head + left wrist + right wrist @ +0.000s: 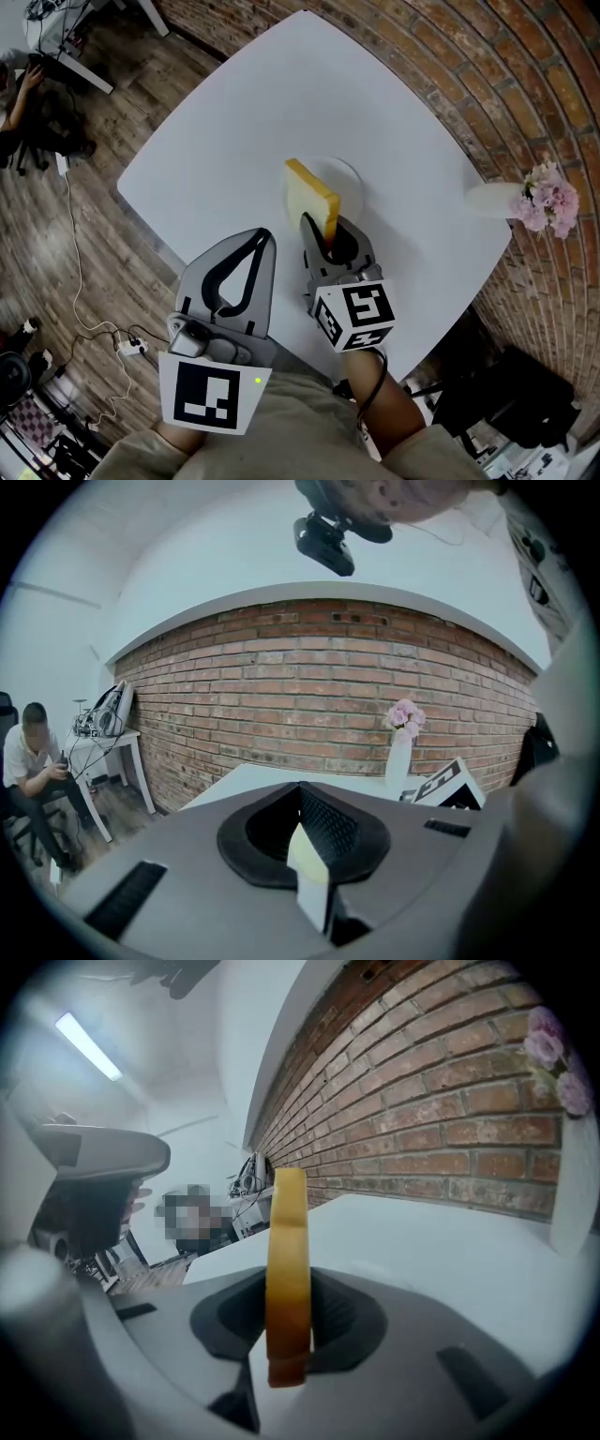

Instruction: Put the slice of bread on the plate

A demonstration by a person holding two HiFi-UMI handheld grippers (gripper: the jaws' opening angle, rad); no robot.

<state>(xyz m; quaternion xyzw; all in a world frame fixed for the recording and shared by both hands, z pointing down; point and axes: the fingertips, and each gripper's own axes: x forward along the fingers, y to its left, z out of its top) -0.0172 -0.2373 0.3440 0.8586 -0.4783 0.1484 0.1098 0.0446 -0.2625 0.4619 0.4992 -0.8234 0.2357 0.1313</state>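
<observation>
A slice of bread with a yellow-brown crust stands on edge between the jaws of my right gripper, which is shut on its lower end. It hangs over a white plate in the middle of the white table. In the right gripper view the slice of bread rises upright out of my right gripper. My left gripper sits to the left of the right one near the table's front edge. Its jaws meet at the tips with nothing held, as also shows on the left gripper in its own view.
A white vase of pink flowers stands at the table's right corner by the brick wall, the same vase showing ahead of the left gripper. A seated person is off to the left. Cables lie on the wooden floor.
</observation>
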